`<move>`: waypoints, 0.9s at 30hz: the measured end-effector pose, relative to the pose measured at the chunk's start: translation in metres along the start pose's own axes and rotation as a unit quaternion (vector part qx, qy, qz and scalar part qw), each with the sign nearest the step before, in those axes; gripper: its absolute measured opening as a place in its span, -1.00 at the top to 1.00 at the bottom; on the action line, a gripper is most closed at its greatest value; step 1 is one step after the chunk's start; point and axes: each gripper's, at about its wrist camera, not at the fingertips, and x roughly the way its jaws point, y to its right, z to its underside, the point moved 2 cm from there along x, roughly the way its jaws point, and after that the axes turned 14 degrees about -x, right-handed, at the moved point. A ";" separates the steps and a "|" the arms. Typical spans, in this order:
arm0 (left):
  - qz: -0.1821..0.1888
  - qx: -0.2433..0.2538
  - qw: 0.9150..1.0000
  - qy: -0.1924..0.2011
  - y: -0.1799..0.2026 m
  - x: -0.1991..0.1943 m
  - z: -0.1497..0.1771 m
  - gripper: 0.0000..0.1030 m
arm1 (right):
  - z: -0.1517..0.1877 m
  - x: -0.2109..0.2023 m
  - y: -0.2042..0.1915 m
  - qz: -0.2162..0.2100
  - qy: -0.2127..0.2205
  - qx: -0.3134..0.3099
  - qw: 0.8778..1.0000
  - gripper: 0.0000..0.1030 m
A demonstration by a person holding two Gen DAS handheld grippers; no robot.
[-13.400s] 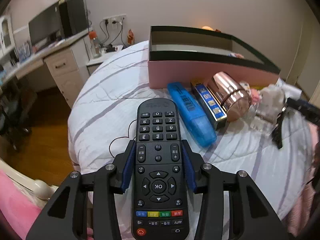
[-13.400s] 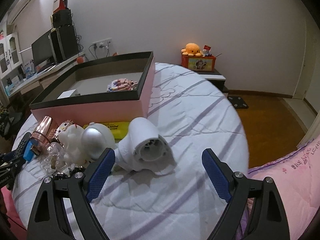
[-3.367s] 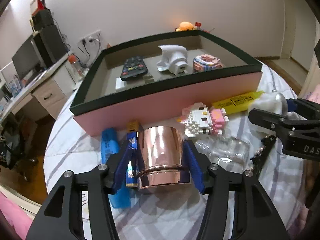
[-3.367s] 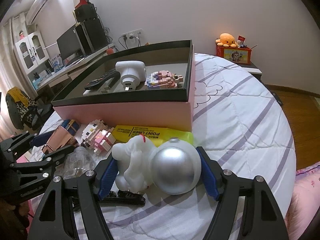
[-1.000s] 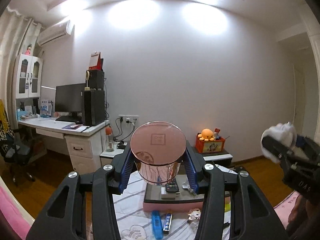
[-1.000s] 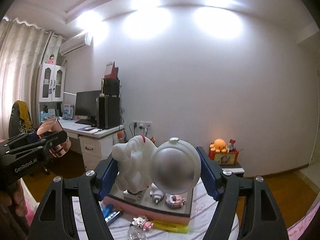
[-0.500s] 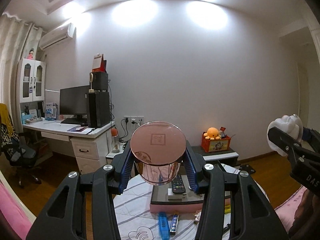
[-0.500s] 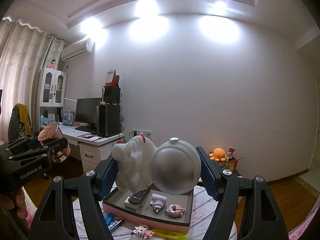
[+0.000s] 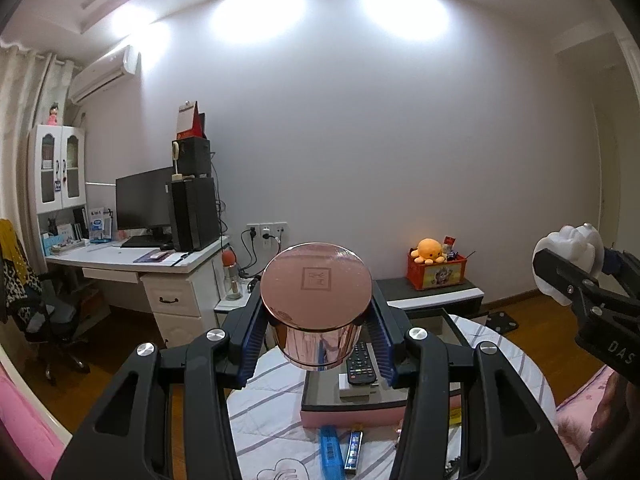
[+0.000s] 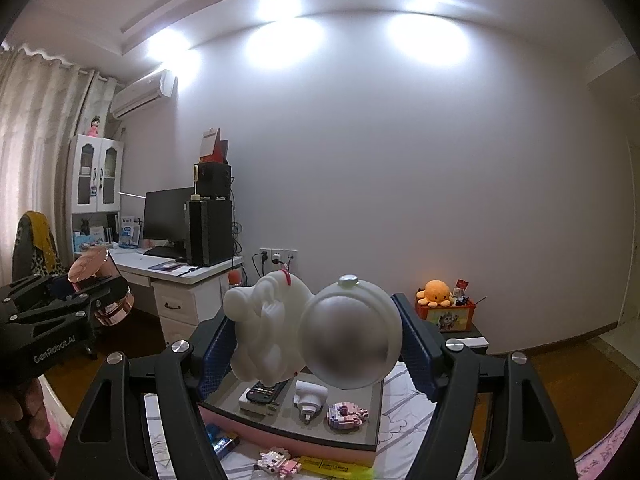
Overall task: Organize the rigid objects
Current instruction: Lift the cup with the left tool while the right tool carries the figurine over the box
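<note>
Rose-gold, shiny metal cup (image 9: 315, 284) clamped bottom-forward between the blue pads of the left gripper (image 9: 316, 338), jaws closed firmly on its sides. White plastic astronaut figure with a silver ball helmet (image 10: 348, 340) squeezed the same way in the right gripper (image 10: 315, 354), jaws set wider but pressing on both flanks.

Outward from the left jaws: at 6 o'clock, just under the cup, a pink cardboard box with a dark rim (image 9: 352, 416) resting on a round surface under a white striped cover (image 9: 272, 384). At 3 o'clock, the right gripper with its white load, well apart.

Outward from the right jaws: at 6 o'clock, lying inside the box, a black remote control (image 10: 266, 392), a white plug adapter (image 10: 308, 398) and a small pink brick figure (image 10: 346, 414). At 9 o'clock, the left gripper with the cup.

Compared with a few seconds ago: cup and astronaut no longer down on the cover beside the box, but lifted high, both views now looking level across the room, with the box small at the bottom. Within the last second, only a slight drift and no change in either grip.

Meaning for the task, probably: both pick-ups done and both things on the way to the box; lowering and releasing not yet done. Blue stick-shaped pack (image 9: 330, 448) among the things still outside at 6 o'clock, so more rounds likely.
</note>
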 end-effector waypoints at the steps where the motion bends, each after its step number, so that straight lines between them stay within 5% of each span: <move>1: -0.002 0.000 1.000 -0.002 0.000 0.004 0.000 0.08 | 0.001 0.005 0.001 -0.001 -0.003 0.001 1.000 -0.44; 16: -0.002 0.027 0.998 -0.053 0.022 0.099 0.017 0.08 | 0.028 0.088 0.012 -0.012 -0.053 0.012 0.998 -0.44; 27: 0.009 0.039 0.988 -0.152 0.034 0.182 0.072 0.08 | 0.088 0.168 0.006 -0.054 -0.154 0.024 0.986 -0.44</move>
